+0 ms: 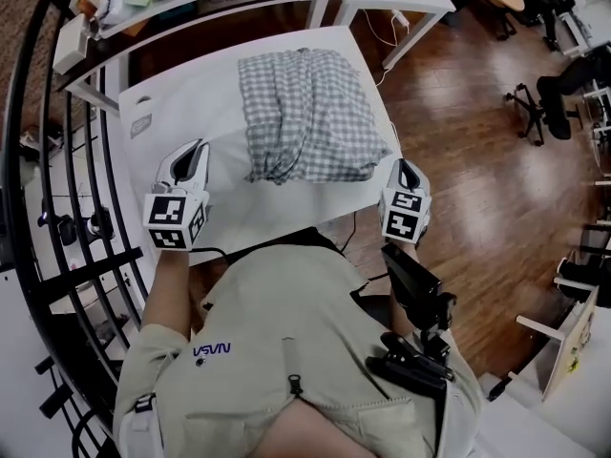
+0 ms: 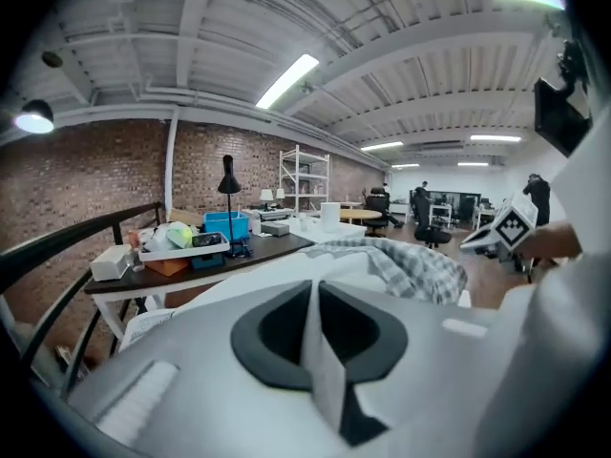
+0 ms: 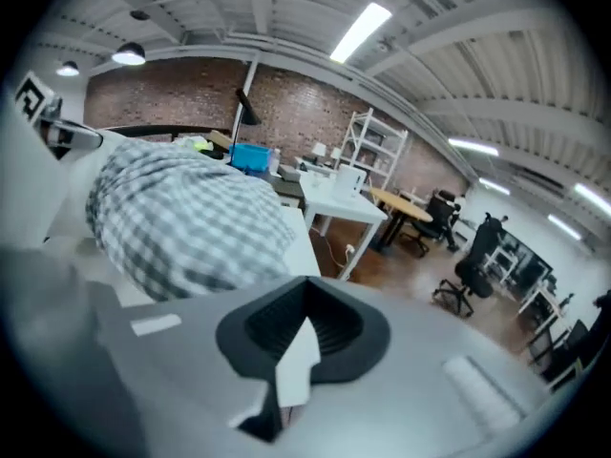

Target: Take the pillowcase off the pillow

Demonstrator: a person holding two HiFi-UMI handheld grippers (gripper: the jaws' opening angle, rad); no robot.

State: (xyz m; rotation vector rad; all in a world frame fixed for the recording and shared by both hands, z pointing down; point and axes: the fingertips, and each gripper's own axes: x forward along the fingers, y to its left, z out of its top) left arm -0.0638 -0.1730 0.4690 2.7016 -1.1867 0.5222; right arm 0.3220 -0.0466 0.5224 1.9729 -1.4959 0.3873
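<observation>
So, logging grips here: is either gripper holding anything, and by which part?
Nothing is held: the left gripper and the right gripper are both shut and empty, beside the checked pillowcase without gripping it.

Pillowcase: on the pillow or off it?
On. The checked pillowcase lies plump and filled on the table, its near end bunched; nothing pulled out lies beside it.

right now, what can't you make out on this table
- the pillow itself: covered all over by the checked pillowcase, every view.
- the pillowcase's opening: head view shows only bunched folds at its near end; cannot tell.
- part of the table's near edge: hidden by the person's shoulders, head view.
- things in the tray, far left: too small, head view.
</observation>
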